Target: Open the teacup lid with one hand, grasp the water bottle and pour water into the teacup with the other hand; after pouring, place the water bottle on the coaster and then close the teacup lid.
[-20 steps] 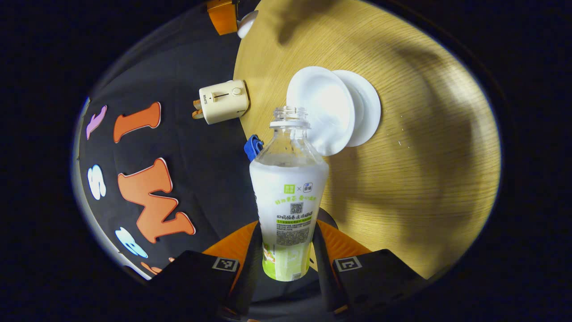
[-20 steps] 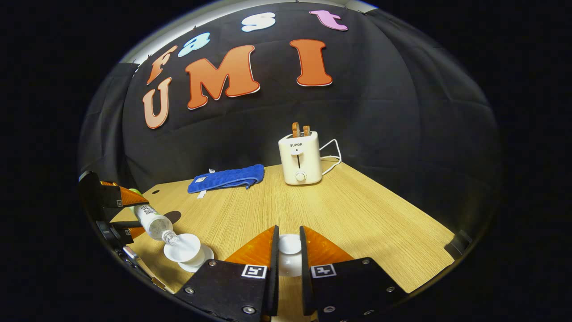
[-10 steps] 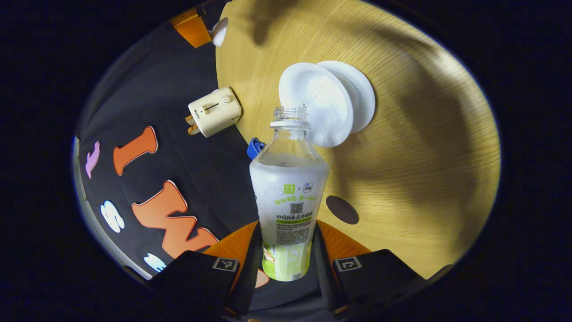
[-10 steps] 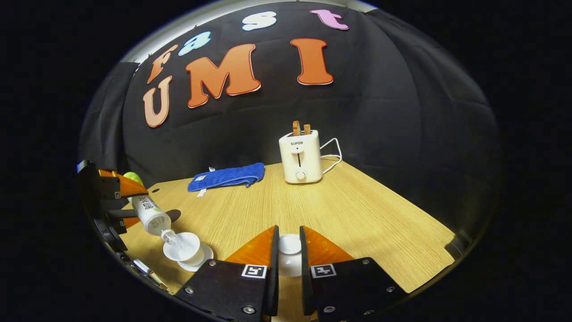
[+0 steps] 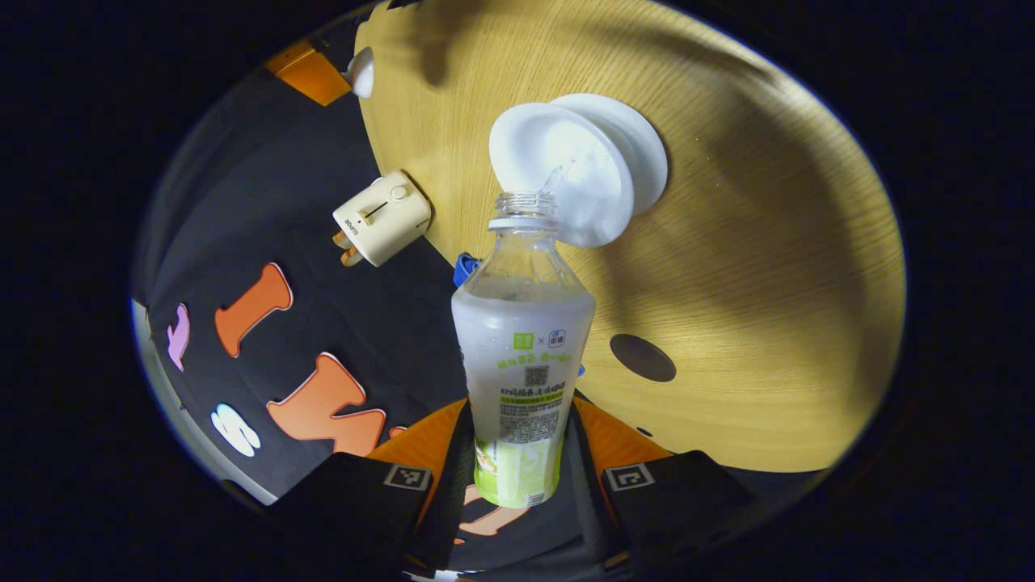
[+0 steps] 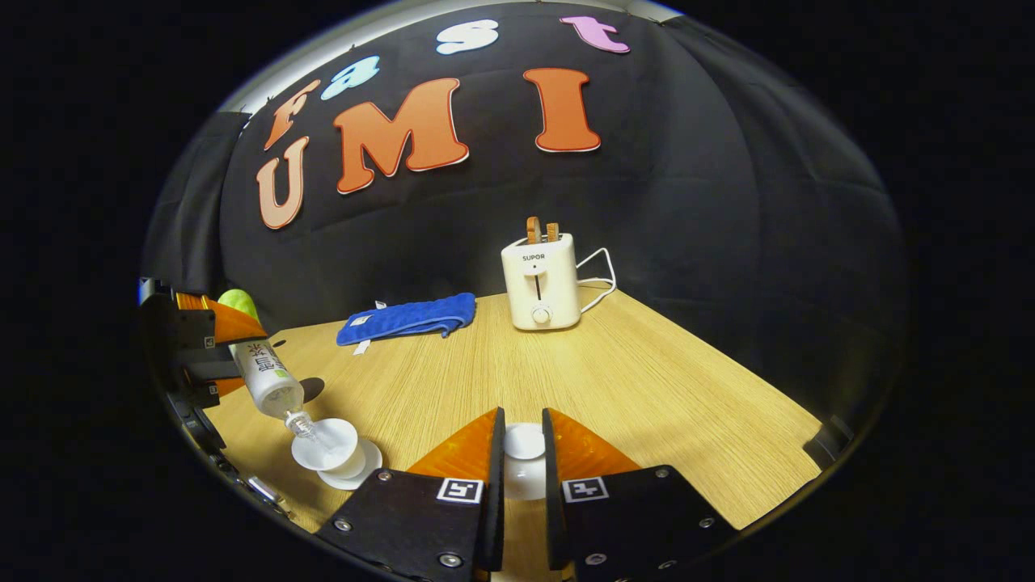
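My left gripper (image 5: 517, 453) is shut on the water bottle (image 5: 521, 339), a clear uncapped bottle with a white and green label. The bottle is tipped mouth-down over the white teacup (image 5: 558, 174), which stands on its white saucer (image 5: 643, 145), and water runs from the mouth into the cup. In the right gripper view the same bottle (image 6: 267, 380) leans over the teacup (image 6: 327, 453) at the lower left, held by the left gripper (image 6: 202, 352). My right gripper (image 6: 521, 453) is shut on the white teacup lid (image 6: 524, 443), held above the table. A dark round coaster (image 5: 643, 357) lies on the table near the bottle.
A cream toaster (image 6: 540, 283) with toast and a white cord stands at the back of the wooden table (image 6: 631, 380). A blue folded towel (image 6: 408, 319) lies to its left. The toaster (image 5: 380, 218) also appears in the left gripper view.
The left gripper has tilted the bottle further, mouth lower over the cup, and water now streams into it. The right gripper holds the lid still.
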Motion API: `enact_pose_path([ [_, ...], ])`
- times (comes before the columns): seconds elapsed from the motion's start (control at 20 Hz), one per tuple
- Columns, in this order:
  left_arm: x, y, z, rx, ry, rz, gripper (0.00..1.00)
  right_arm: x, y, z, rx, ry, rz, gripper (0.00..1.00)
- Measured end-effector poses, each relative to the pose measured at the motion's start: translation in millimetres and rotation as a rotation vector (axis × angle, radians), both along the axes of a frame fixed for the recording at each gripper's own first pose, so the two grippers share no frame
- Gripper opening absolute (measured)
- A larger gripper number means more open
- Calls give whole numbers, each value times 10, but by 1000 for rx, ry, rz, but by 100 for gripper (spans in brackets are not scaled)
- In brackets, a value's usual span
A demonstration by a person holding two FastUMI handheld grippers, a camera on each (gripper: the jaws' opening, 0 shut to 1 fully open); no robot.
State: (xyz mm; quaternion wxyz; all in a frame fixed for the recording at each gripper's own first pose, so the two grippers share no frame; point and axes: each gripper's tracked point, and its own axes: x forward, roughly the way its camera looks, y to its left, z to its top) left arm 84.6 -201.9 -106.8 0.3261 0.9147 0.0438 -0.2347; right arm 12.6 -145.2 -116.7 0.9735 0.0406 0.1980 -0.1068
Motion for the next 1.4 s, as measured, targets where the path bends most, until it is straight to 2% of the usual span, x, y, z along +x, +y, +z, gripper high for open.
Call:
enact_pose_path([
  [0.05, -8, -14, -6, 3, -2, -5, 64, 1, 10, -6, -1, 1, 3, 21],
  [0.35, 12, -93, 61, 85, -25, -64, 63, -5, -3, -8, -2, 4, 4, 22],
  [0.45, -13, -123, 53, 79, -21, -71, 63, -3, -5, -10, -1, 5, 3, 22],
  [0.5, -37, -135, 65, 81, -23, -77, 63, -2, -12, -19, -1, 6, 1, 17],
  [0.55, -44, -143, 72, 95, -27, -86, 63, -5, -20, -22, -1, 7, 1, 22],
  [0.75, -26, -145, 14, 57, 6, -72, 63, -8, -27, -23, 3, 7, 0, 22],
  [0.85, -54, -38, -65, -25, 43, -12, 63, -9, -46, -14, 10, 5, -4, 22],
  [1.05, -204, 98, -311, -271, 186, 123, 60, -26, -124, -12, 15, 2, -24, 21],
  [1.1, -208, 112, -338, -330, 211, 149, 64, -34, -139, -18, 18, 3, -29, 21],
  [1.2, -194, 219, -395, -441, 233, 220, 60, -40, -133, -13, 21, 1, -31, 22],
  [1.3, -165, 315, -425, -551, 246, 281, 66, -36, -109, -4, 17, 0, -26, 22],
  [1.4, -143, 367, -466, -689, 274, 352, 60, -25, -61, -9, 13, 1, -15, 21],
])
